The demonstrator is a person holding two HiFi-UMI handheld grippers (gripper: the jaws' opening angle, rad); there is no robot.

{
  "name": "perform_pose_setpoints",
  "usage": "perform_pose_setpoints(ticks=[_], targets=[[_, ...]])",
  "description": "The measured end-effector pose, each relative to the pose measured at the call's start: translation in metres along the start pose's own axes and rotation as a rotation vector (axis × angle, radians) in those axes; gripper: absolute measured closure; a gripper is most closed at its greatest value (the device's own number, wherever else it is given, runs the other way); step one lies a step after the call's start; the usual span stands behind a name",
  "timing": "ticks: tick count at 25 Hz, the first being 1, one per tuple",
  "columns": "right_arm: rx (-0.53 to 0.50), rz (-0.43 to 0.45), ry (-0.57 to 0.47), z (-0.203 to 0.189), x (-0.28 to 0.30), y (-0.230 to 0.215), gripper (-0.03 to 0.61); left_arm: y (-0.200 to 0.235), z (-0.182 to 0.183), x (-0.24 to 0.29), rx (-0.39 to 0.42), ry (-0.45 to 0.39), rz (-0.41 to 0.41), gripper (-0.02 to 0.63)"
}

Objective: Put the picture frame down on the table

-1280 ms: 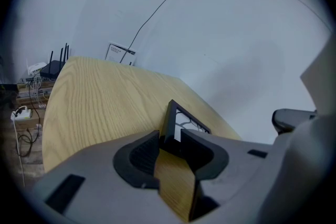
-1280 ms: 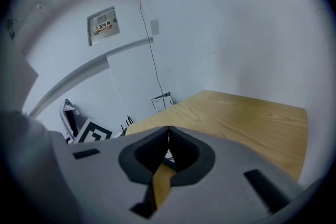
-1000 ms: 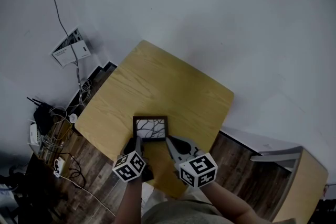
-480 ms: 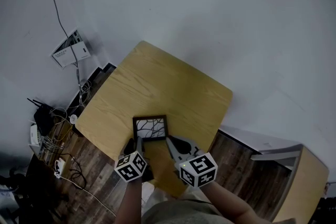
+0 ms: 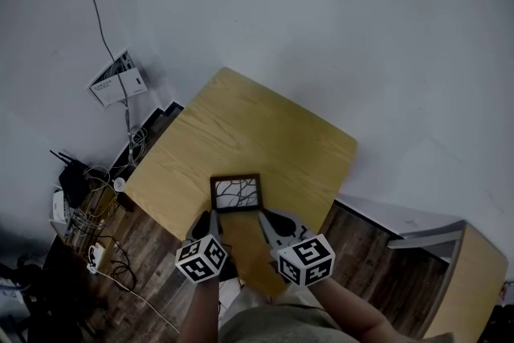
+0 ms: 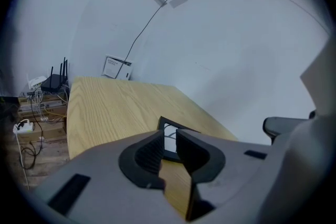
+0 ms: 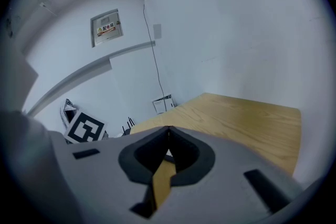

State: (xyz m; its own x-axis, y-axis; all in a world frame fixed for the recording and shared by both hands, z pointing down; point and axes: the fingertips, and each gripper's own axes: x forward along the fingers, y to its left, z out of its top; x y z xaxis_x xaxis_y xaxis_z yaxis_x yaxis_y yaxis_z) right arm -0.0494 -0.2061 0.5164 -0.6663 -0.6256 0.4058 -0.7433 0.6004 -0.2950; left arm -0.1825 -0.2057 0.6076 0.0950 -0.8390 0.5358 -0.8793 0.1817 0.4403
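Picture frame [image 5: 235, 193] lies flat on the table [image 5: 273, 124], lower centre. Left gripper [image 6: 168, 140] has just been closing, jaws slightly apart on nothing. Right gripper [image 7: 168, 136] is pressed together.

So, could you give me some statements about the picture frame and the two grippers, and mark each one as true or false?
1. The picture frame lies on the wooden table. True.
2. The left gripper grips the frame. False: its jaws, which have just been closing, stand slightly apart with nothing between them; the frame lies beyond them.
3. The right gripper has its jaws together. True.
4. The frame sits at the table's far edge. False: it is near the near edge, just ahead of both grippers.
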Motion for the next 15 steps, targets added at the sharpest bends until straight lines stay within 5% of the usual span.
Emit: perform_pose_setpoints(ticks=[15], targets=[[-0.004, 0.020, -0.063, 0.002, -0.038, 0.038, 0.578, -0.030, 0.022, -0.081, 0.133, -0.084, -0.093, 0.600]])
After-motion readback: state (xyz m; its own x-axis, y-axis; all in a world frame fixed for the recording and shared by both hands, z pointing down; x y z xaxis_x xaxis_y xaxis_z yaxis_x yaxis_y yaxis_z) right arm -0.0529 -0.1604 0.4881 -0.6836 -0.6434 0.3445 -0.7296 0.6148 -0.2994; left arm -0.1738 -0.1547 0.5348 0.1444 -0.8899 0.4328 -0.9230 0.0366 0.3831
